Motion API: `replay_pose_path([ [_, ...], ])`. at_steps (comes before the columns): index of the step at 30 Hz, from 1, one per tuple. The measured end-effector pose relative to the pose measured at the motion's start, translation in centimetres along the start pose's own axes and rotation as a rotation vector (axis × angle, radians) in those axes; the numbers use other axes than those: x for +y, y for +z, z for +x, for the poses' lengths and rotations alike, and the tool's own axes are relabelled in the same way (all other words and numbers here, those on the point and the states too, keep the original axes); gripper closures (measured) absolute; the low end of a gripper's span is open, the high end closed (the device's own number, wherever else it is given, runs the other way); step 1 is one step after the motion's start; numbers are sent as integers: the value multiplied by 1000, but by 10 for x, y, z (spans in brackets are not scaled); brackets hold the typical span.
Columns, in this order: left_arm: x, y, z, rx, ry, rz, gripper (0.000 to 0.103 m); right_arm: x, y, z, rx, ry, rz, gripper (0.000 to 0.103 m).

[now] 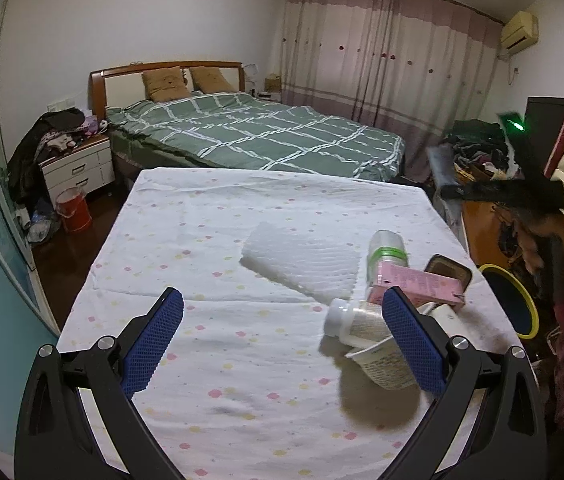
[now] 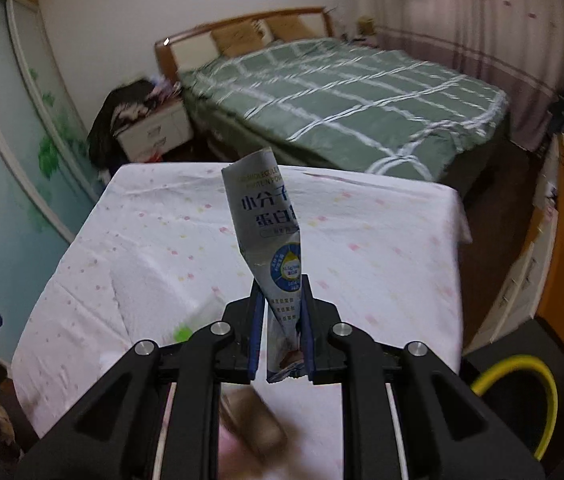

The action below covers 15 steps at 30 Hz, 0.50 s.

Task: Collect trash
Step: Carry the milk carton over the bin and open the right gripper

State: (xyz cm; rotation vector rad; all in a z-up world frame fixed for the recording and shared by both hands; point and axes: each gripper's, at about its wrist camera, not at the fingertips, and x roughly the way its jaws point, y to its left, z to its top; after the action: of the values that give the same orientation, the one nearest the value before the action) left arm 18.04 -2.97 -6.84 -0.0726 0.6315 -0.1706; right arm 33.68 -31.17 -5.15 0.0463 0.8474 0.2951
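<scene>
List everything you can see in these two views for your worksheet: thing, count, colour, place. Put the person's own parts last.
table: one, white spotted cloth, centre
foam sheet: one, white, mid-table
bottles: two, clear, table right; one lying, white cap
pink box: one, table right
brown case: one, behind the box
cup: one, white, tipped, near right edge
bin: one, yellow rim, right of table
bed: one, green checked cover, behind the table
pillows: two, tan, at headboard
nightstand: one, white, left of bed
bucket: one, red, floor
curtain: pink, back wall
sachet: one, white-blue, in right gripper
left gripper: open, blue pads
right gripper: closed on the sachet
</scene>
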Motion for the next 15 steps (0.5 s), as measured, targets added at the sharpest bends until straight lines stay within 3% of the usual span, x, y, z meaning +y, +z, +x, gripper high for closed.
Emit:
replay_pose_path([
  [6, -19, 1, -3, -3, -36, 31, 5, -41, -70, -63, -92, -71, 137, 87],
  [8, -26, 0, -4, -2, -47, 44, 5, -64, -97, -79, -112, -141, 198, 87],
  [15, -49, -3, -6, 8, -78, 82, 5, -141, -160, -86, -83, -287, 389, 87],
])
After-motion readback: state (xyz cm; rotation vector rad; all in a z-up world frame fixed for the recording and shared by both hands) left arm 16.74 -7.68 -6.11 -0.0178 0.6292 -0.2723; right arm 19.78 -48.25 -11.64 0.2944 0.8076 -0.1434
